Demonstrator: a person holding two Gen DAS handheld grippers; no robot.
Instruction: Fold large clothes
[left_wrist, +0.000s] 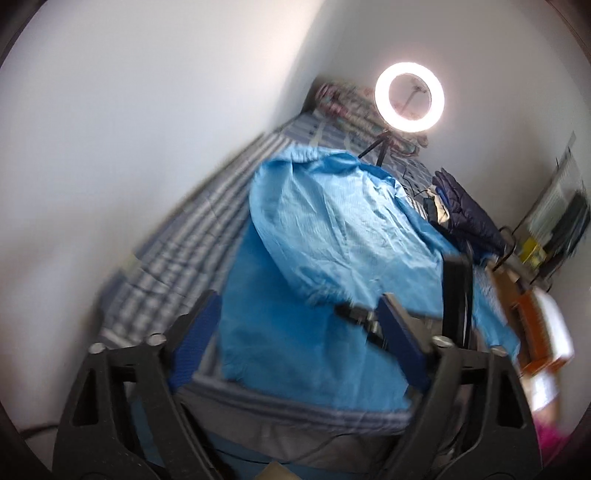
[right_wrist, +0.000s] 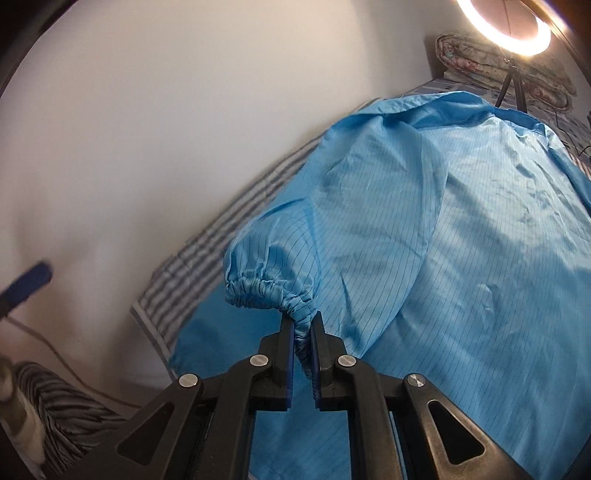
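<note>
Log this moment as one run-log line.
stage: sleeve fold | right gripper: shut on elastic cuff of light blue pinstriped coat | left gripper: open, empty | surface: striped bed

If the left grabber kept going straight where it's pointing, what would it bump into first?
Probably the blue garment spread on the striped bed. The left gripper has open, empty jaws and tilts down toward the cloth lying just ahead. Depth is hard to judge in this blurry view, so that's a best guess.

Left gripper (left_wrist: 297, 314): black frame, blue pads, silver screws; right gripper (right_wrist: 303, 332): same build.
</note>
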